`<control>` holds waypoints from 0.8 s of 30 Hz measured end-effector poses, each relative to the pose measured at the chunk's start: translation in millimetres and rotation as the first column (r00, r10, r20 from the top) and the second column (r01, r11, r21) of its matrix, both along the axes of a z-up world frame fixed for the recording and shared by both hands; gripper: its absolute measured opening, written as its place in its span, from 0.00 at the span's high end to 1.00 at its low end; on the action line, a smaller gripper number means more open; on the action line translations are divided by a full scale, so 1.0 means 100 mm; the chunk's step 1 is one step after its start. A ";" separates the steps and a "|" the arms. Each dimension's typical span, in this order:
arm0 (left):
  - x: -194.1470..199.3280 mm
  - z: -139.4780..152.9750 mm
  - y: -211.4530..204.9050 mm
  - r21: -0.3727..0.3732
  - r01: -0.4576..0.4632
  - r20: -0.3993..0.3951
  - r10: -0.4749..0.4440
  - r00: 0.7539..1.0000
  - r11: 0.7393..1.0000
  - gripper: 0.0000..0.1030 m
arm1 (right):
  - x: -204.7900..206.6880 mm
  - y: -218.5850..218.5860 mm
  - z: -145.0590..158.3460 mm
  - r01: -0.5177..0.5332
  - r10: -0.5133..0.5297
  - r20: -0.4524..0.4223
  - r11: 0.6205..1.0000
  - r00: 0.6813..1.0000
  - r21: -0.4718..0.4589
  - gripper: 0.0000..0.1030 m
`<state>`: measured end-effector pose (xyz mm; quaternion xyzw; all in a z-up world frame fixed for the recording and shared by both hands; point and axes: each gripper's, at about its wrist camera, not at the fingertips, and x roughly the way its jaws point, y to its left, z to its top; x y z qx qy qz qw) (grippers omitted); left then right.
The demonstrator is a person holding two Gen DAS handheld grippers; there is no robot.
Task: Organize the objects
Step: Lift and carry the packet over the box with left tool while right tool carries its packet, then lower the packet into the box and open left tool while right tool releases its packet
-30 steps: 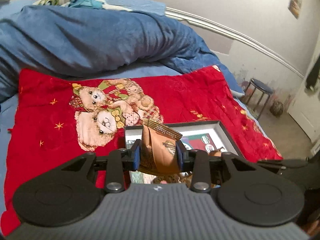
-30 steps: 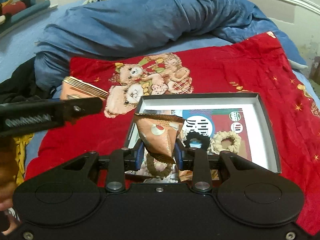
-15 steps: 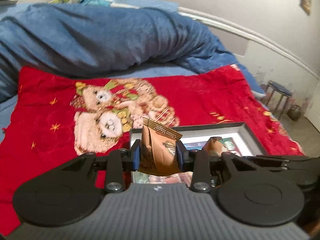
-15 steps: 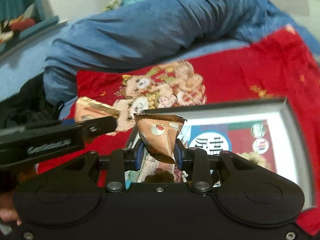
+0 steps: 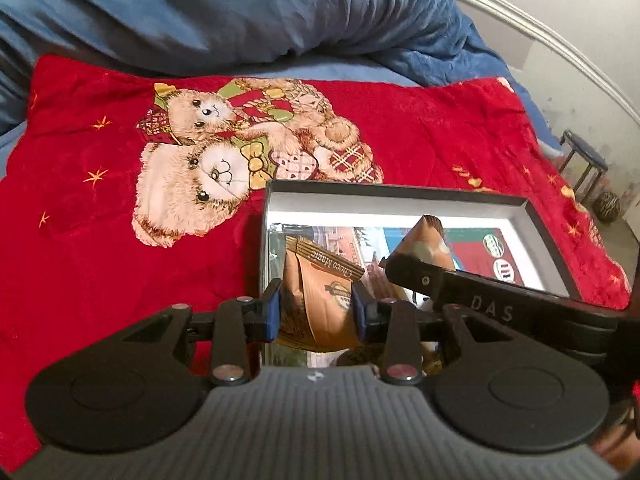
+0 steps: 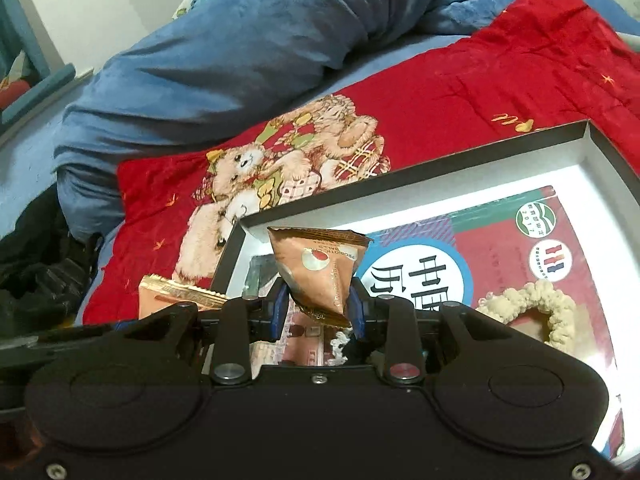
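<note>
Left hand-held gripper (image 5: 318,312) tilts down, clamping packet (image 5: 320,296).

Red teddy bear blanket (image 5: 120,264) spread over the bed, blue duvet (image 5: 240,8) bunched up behind it. Little stool (image 5: 586,160) by the wall.

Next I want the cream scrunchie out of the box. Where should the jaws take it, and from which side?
Grip the cream scrunchie across one stretch of its puffy band, from above. It lies flat on the box floor, so only one pad fits inside its open centre.
</note>
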<state>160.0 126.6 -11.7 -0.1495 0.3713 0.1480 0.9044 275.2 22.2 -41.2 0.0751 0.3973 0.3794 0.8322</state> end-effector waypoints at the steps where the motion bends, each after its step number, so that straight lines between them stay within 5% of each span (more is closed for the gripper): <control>1: 0.01 -0.01 -0.01 -0.001 0.006 -0.002 -0.006 1.000 1.000 0.62 | 0.00 0.01 0.00 0.009 -0.009 -0.006 1.000 1.000 -0.004 0.70; 24: 0.07 -0.09 0.01 -0.001 -0.014 -0.054 0.014 0.998 1.000 0.61 | -0.10 -0.05 -0.06 0.053 -0.054 -0.048 0.998 0.997 -0.035 0.69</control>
